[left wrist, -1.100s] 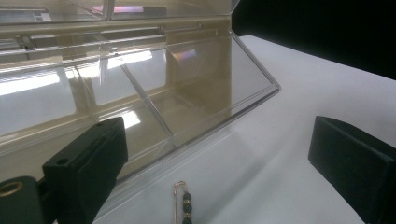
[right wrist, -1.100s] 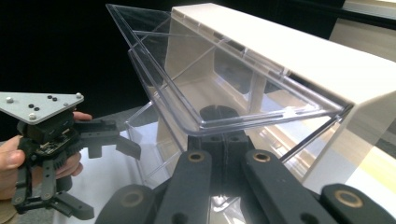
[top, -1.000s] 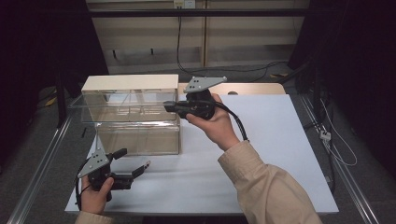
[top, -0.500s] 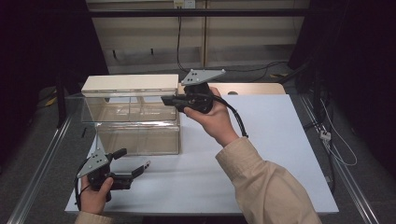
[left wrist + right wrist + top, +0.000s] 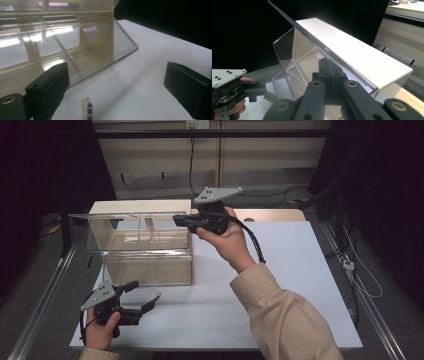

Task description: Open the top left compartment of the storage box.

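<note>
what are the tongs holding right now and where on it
The right tongs are shut on the clear lid of the acrylic box, pinching its right edge. The left tongs are open and hold nothing.

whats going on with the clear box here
A person works at a table with a gripper in each hand. The right gripper is shut on the edge of the clear lid of a clear plastic box, holding it lifted to about level. The left gripper rests with jaws open on the white tabletop in front of the box; a small pin with dark beads lies between its jaws, not gripped.
</note>
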